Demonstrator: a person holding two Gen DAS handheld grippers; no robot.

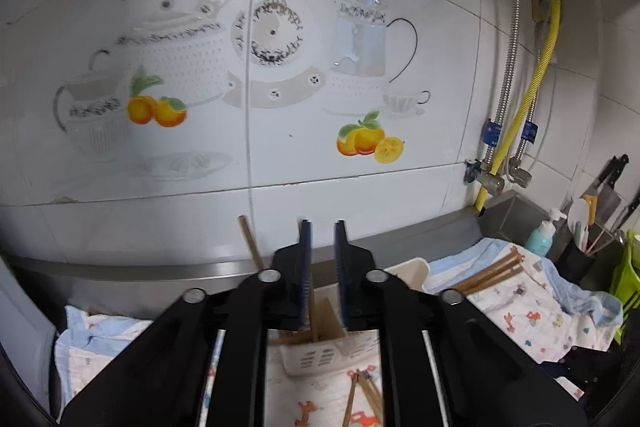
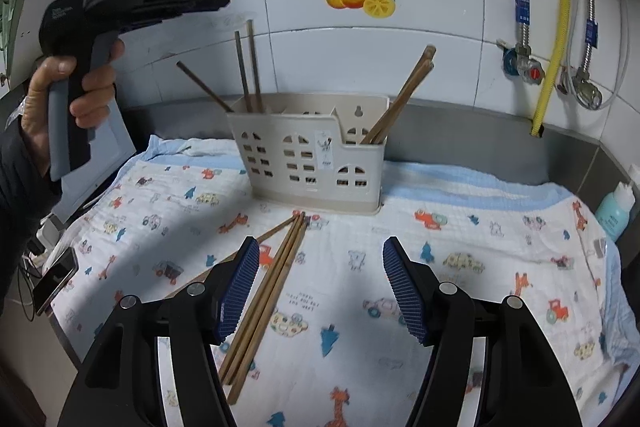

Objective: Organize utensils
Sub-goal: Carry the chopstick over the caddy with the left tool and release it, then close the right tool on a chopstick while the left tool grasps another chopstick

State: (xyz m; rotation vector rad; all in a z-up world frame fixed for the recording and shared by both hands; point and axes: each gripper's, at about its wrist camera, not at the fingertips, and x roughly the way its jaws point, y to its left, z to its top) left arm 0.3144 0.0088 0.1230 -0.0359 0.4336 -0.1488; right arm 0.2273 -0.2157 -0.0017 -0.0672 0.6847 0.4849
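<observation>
Loose chopsticks lie between wide right tongs, ready for pinching; left tongs, narrow and seemingly empty, hover over the holder.

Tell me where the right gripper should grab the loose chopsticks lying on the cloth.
Probably from above, near mid-length. The chopsticks lie flat on the cloth in a tight bundle beside the right gripper, whose jaws stand open; closing across the bundle should take them together.
</observation>
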